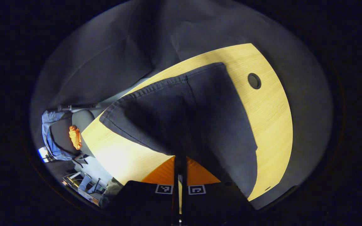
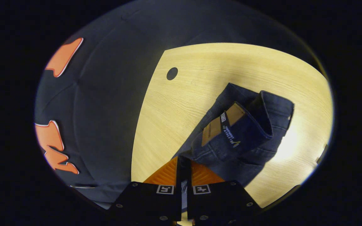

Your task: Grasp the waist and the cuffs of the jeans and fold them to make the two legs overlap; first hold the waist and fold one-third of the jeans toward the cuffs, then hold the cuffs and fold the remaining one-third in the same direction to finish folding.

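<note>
A pale wood-grain bench (image 1: 269,125) carries the work, with a round dark cable hole (image 1: 254,81) in its top and the booth's black cloth wall (image 2: 105,103) hanging behind it. In the left gripper view, past the bench's edge, a chair (image 1: 62,131) draped with blue fabric and something orange stands among floor clutter. The dark jeans (image 1: 184,119) rise straight ahead of the left gripper (image 1: 180,175), whose orange fingers (image 1: 163,174) are drawn together to a narrow slit with the denim pinched between them; the hemmed cuff edge spreads away up and to the left of the fingers, lifted off the bench. In the right gripper view the jeans' waist end (image 2: 247,131) lies just ahead and to the right of the right gripper (image 2: 183,175), its tan leather patch showing (the waistband is rolled back on itself), and those fingers (image 2: 165,175) likewise clamp a fold of denim at their tips. Both grippers look steeply down on the bench.
</note>
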`<state>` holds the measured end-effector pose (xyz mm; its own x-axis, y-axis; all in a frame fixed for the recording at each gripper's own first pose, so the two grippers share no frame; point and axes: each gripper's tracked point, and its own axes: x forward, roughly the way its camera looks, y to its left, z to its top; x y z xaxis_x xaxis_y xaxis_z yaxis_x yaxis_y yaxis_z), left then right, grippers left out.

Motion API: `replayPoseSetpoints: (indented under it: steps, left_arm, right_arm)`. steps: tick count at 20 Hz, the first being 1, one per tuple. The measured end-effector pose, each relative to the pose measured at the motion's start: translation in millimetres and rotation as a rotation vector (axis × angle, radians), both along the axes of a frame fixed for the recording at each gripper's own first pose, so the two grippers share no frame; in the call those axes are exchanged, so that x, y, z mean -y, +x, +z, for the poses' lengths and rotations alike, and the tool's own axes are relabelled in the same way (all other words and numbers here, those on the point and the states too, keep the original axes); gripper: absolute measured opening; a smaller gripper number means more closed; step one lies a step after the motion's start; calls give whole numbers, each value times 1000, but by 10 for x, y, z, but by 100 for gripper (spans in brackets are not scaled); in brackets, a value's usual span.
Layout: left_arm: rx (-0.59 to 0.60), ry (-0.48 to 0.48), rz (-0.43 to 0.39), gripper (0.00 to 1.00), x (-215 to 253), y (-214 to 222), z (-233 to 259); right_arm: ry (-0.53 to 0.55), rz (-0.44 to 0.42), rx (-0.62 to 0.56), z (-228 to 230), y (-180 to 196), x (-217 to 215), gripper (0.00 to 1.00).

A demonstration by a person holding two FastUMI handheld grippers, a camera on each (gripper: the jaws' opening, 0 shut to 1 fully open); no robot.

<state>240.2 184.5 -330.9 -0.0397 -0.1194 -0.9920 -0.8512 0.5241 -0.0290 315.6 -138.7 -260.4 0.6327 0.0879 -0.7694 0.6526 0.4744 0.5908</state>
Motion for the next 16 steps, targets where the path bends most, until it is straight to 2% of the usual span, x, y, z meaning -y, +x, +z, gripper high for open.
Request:
replayPoseSetpoints:
  steps: [1,2,3,4,5,6,8,9,12,16]
  left_arm:
    - [16,-4,-7,3,7,234,-65]
    - [63,-4,-8,3,3,472,-98]
    - [124,-5,-18,6,15,708,-135]
    - [161,-11,-48,22,36,872,-160]
    - [191,-19,-95,29,70,1012,-221]
    - [201,-26,-128,52,103,1031,-169]
    - [276,21,-141,98,63,1125,-123]
    - [344,32,-141,97,42,1188,-16]
    - [507,40,-162,99,85,1062,279]
    - [755,9,-164,98,194,683,492]
  right_arm:
    - [2,-9,13,-79,140,33,7]
    - [5,-18,21,-140,264,62,13]
    - [3,-36,7,-187,343,97,8]
    - [4,-45,2,-212,425,110,7]
    - [9,-33,33,-155,488,34,10]
    - [26,-19,78,-22,571,5,18]
    - [64,15,163,258,630,-107,71]
    - [60,36,193,404,598,-120,98]
    - [-16,81,248,715,200,2,98]
    - [-27,40,299,936,-421,287,98]
